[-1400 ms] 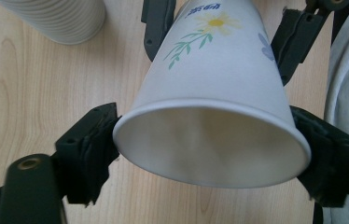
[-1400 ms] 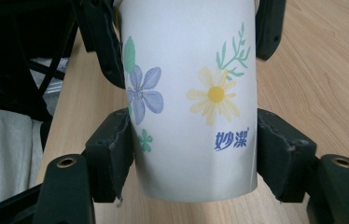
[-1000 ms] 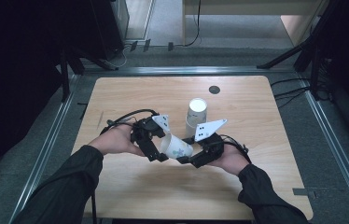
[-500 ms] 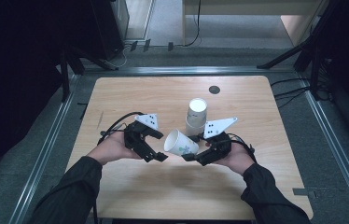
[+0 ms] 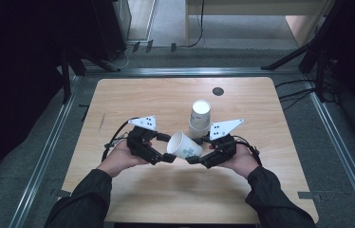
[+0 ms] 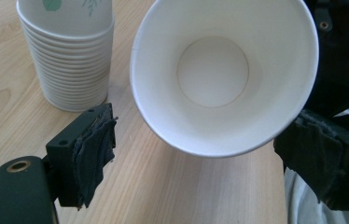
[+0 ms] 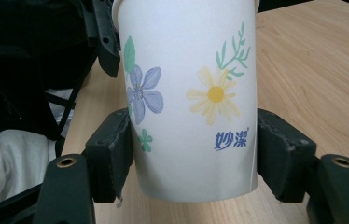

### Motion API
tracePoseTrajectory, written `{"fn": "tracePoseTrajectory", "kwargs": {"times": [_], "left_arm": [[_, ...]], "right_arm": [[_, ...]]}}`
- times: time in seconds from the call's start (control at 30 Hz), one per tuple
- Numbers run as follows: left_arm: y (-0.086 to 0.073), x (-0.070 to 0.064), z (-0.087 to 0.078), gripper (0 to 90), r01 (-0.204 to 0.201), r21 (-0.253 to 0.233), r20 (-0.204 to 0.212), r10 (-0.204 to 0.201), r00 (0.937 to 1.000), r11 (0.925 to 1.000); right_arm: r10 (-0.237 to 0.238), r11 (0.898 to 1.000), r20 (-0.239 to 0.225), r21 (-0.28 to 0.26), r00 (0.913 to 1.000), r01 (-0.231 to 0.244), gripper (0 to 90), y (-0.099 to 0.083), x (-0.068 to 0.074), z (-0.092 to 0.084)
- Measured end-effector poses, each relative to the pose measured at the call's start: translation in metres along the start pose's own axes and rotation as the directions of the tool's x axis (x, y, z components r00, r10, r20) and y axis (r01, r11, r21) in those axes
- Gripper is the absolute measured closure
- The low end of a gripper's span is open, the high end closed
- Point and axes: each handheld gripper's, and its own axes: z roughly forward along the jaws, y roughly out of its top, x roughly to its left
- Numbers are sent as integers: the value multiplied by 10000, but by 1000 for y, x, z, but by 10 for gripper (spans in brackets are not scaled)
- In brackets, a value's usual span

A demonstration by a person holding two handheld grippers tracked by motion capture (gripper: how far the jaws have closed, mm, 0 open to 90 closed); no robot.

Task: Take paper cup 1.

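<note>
Cup [image 5: 183, 145] lies tipped at frame centre, right gripper [image 5: 195, 158] clamping its base, mouth toward left gripper [image 5: 165, 148]. Left jaws released, straddling the rim, seemingly untouched. Stack [image 5: 199, 118] just behind. Hold the cup level and clear of the stack.

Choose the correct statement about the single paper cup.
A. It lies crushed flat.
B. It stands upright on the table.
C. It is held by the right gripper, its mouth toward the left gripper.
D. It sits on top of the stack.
C: the right gripper clamps the cup; its open mouth faces the left gripper.
</note>
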Motion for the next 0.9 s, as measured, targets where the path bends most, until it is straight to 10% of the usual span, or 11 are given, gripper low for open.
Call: {"fn": "tracePoseTrajectory", "kwargs": {"times": [0.9], "left_arm": [[-10, -2, 12, 142, 279, -1026, 66, -274, 9996, 9943]], "right_arm": [[254, 9996, -357, -83, 9990, -257, 339, -7, -4, 8]]}}
